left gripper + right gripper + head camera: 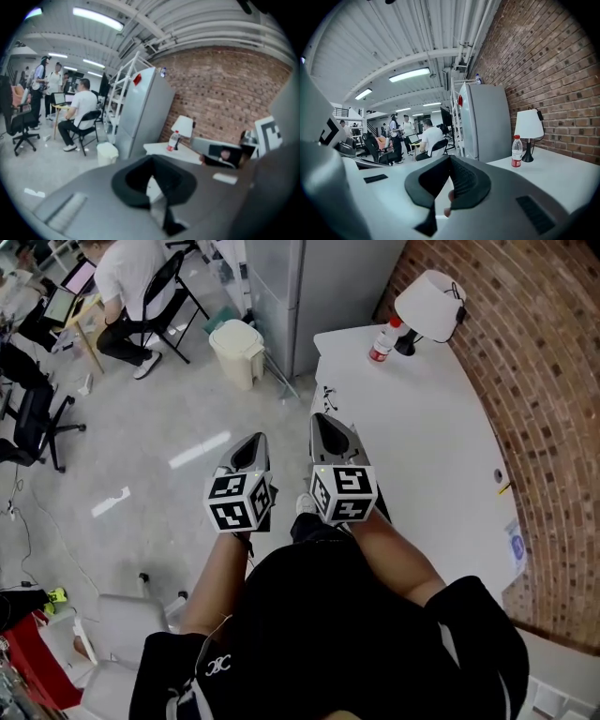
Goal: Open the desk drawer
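White desk (412, 437) — red-capped bottle (381, 343) beside lamp (429, 306), cream bin (236, 351) lidded

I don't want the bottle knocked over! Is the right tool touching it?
Apart. The head view shows bare white desk between the right tool and the bottle, which stands far off by the lamp.
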The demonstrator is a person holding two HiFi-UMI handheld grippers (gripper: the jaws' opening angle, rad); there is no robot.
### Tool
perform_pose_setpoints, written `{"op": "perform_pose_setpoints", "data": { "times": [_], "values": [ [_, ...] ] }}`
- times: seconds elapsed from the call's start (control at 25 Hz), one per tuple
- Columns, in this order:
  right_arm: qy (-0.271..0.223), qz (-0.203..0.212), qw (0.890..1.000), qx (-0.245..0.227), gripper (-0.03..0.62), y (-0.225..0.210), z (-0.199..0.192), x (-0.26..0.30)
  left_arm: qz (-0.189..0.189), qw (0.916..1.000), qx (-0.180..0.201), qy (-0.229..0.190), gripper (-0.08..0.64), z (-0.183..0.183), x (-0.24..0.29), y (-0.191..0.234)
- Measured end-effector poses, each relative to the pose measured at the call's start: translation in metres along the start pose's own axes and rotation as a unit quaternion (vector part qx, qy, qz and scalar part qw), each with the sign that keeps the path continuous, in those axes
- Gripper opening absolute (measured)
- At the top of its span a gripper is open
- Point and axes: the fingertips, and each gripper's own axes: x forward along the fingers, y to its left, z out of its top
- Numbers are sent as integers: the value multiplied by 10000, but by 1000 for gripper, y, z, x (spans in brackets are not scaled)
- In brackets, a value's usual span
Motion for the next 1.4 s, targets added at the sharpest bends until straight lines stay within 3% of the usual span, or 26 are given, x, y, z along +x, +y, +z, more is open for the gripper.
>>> {"op": "perform_pose_setpoints", "data": {
  "times": [0.48, 0.72, 0.88, 1.16, 1.4],
  "values": [
    [339, 130, 9992, 167, -2, -77, 7, 96, 185, 9991, -169, 345, 0, 28, 113, 8],
    [580, 246, 9978, 223, -2, -93, -1, 133, 466, 9967, -426, 514, 0, 27, 134, 29],
    [703, 178, 9971, 236, -2, -94, -9, 142, 454, 9952, -591, 640, 0, 16, 142, 39],
    [1054, -82, 9943, 144, -2, -86, -38, 152, 41, 9904, -964, 992, 0, -14, 165, 53],
    [1481, -427, 9879, 175, -2, -89, -92, 168, -951, 9712, -1451, 1635, 2, -84, 214, 50]
  ]
}}
